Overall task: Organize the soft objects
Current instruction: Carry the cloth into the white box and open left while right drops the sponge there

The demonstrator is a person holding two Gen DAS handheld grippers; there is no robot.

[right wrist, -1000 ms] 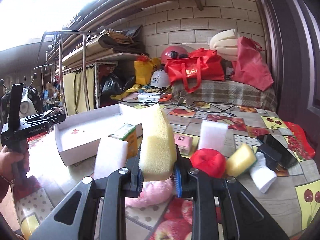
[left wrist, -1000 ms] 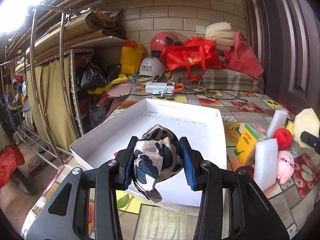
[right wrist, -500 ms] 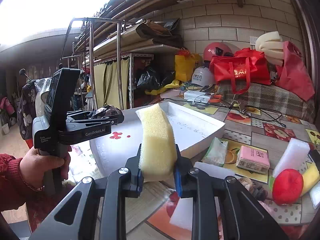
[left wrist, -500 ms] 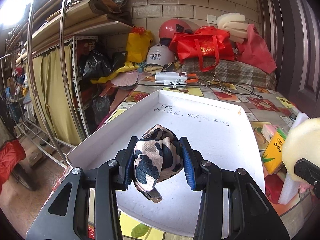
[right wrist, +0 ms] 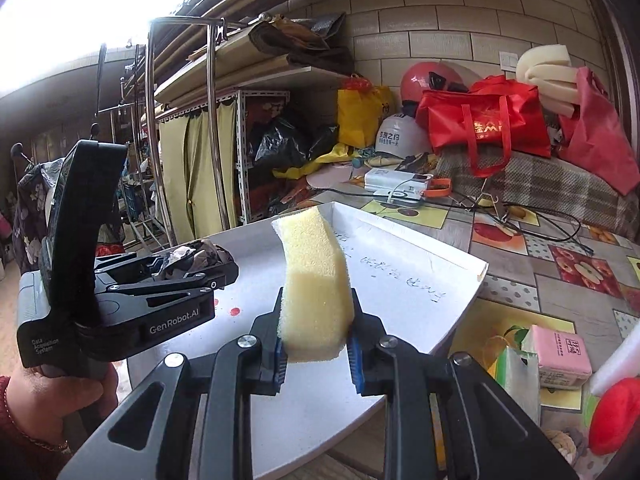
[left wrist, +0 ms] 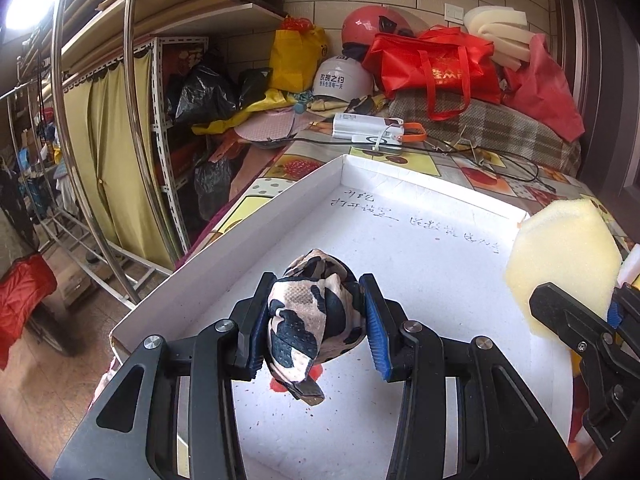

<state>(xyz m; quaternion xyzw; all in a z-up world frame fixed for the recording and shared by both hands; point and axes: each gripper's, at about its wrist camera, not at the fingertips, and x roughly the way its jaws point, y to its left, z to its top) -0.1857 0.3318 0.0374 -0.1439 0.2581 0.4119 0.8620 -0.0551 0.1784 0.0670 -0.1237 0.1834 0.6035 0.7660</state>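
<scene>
The left tool is clamped on a bunched black-and-cream patterned cloth, held above the floor of a shallow white box that sits on the desk. The right tool grips a yellow sponge standing upright between its fingers, also over the box, to the right of the cloth. Handwriting runs along the box floor near its far wall. On the desk, right of the box, lie a pink packet, a green carton and a red ball. Behind, 2 helmets and a red bag pile against the brick wall.
</scene>
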